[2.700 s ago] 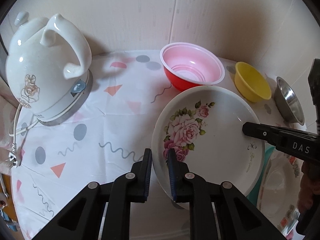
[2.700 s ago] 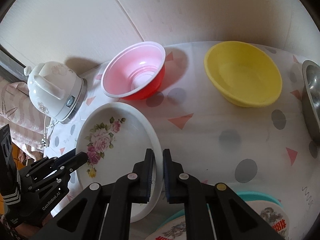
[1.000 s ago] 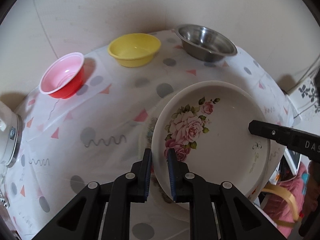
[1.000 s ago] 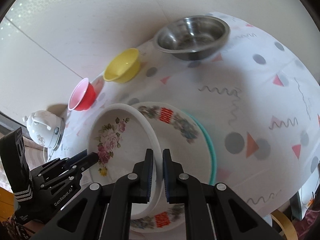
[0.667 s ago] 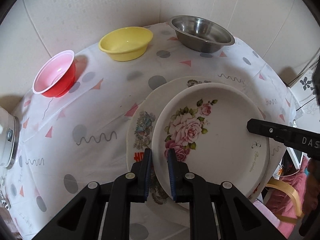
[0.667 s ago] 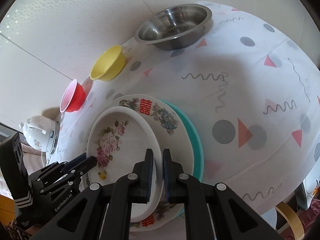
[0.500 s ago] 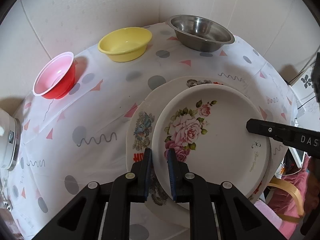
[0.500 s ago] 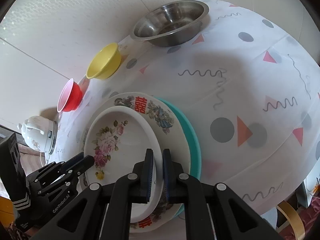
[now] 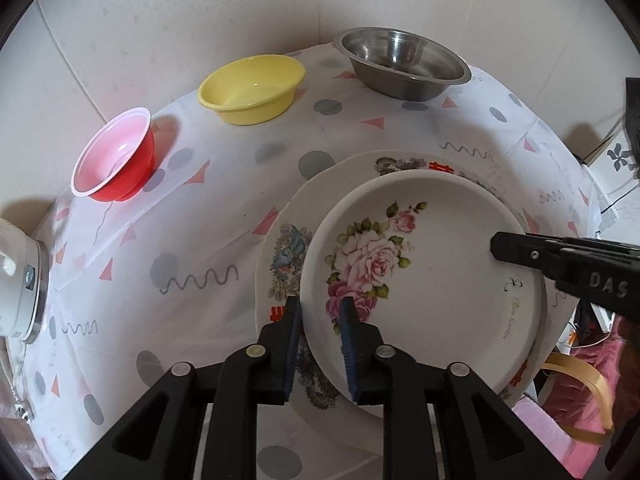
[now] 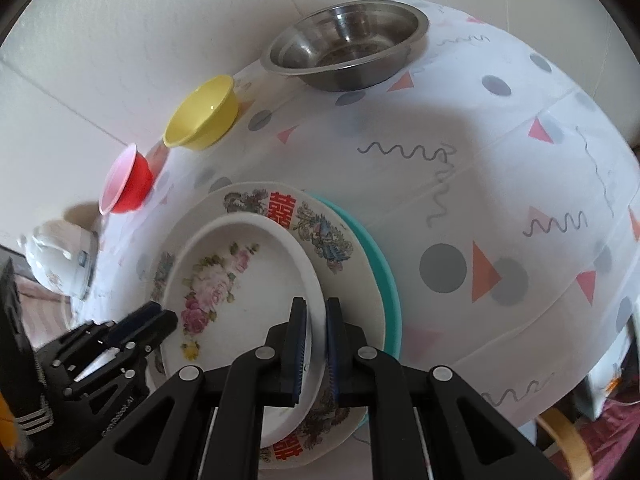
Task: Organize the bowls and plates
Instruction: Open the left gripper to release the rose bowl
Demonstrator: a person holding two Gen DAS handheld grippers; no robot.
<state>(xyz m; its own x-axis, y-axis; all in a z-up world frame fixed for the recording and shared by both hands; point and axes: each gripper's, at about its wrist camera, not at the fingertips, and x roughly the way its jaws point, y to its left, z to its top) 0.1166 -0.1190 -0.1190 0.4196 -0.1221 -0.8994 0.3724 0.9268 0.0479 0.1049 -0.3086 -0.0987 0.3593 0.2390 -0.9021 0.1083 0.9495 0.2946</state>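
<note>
A white rose-patterned plate (image 9: 432, 276) is held by both grippers. My left gripper (image 9: 320, 312) is shut on its near-left rim. My right gripper (image 10: 316, 316) is shut on its opposite rim, and its finger shows in the left wrist view (image 9: 560, 256). The rose plate (image 10: 240, 292) sits on or just above a larger white plate with red characters (image 10: 288, 208), which lies on a teal plate (image 10: 384, 276). I cannot tell whether the plates touch. The left gripper also shows in the right wrist view (image 10: 148, 320).
A red bowl (image 9: 116, 160), a yellow bowl (image 9: 252, 88) and a steel bowl (image 9: 400, 62) stand along the far wall on the patterned tablecloth (image 9: 200, 260). A white kettle (image 9: 16, 276) stands at the left edge. The table's edge lies to the right.
Both grippers carried the rose plate from beside the kettle rightward over the stacked plates and lowered it. In the last half second it barely moved.
</note>
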